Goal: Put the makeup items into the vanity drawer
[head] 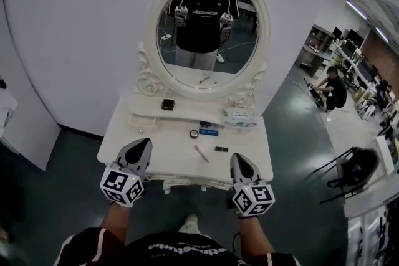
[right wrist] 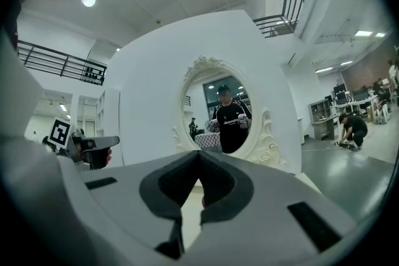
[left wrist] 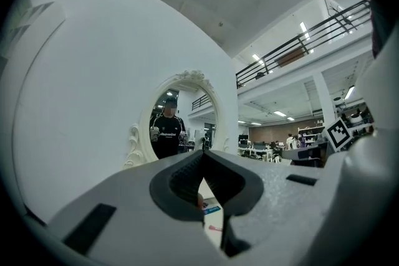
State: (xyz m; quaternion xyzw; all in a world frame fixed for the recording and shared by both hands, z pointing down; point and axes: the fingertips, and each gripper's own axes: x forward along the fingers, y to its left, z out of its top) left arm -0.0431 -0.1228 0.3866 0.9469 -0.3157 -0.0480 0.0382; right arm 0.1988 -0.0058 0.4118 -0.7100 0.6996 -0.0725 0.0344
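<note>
Head view: left gripper [head: 144,142], right gripper [head: 237,158], both closed, empty, above vanity [head: 168,162]. I'd open jaws, pull drawer squarely, then collect pink stick [head: 201,153].

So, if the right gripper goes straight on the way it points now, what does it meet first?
Probably the small black item on the vanity top, just ahead of the right gripper. If the gripper rides higher, it would meet the shelf beneath the mirror. Depth is unclear.
</note>
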